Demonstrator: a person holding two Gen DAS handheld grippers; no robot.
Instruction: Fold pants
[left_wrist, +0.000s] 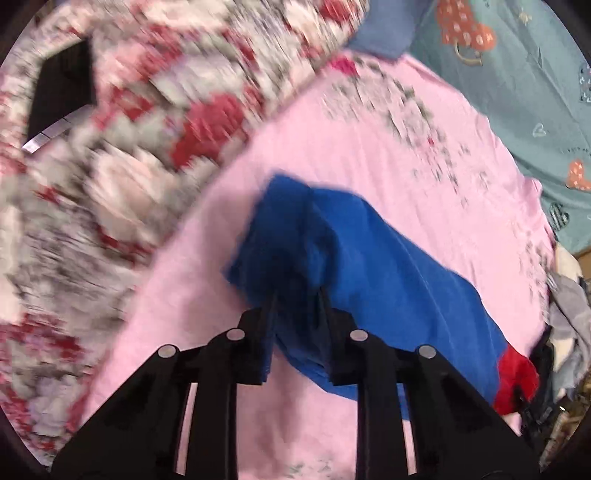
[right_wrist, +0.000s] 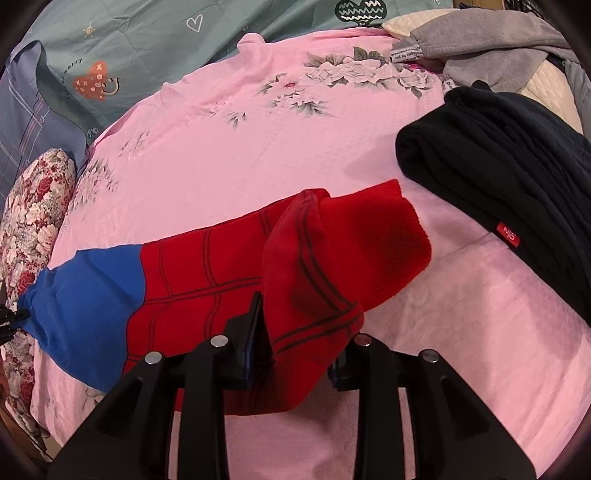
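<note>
1. Pink floral bedsheet (right_wrist: 229, 155) covers the bed on which everything lies; its rose print runs along the far edge in the right wrist view.
2. Left gripper (left_wrist: 297, 295) is clamped on the blue end of the pants (left_wrist: 369, 258); blue cloth bunches between its two black fingers and hides their tips.
3. Right gripper (right_wrist: 301, 317) pinches the red end of the same pants (right_wrist: 207, 273); a fold of red cloth with dark grid lines drapes over and between its fingers, and a red ribbed cuff (right_wrist: 373, 240) lies just beyond them.
4. Between the two grippers the pants stretch across the sheet, blue at one end and red at the other, with the colour seam showing in both views.
5. Just beside the red cuff, on the right of the right wrist view, lies a folded black garment (right_wrist: 498, 177) with a small red label (right_wrist: 509, 235).
6. Beyond it sits a grey fleece garment (right_wrist: 480, 48) over a cream quilted cushion (right_wrist: 546, 92).
7. Along the far side of the sheet runs teal bedding with heart prints (right_wrist: 129, 55).
8. A red-and-white floral quilt (left_wrist: 129, 129), motion-blurred, fills the left of the left wrist view, with a black object (left_wrist: 62, 88) resting on it.
</note>
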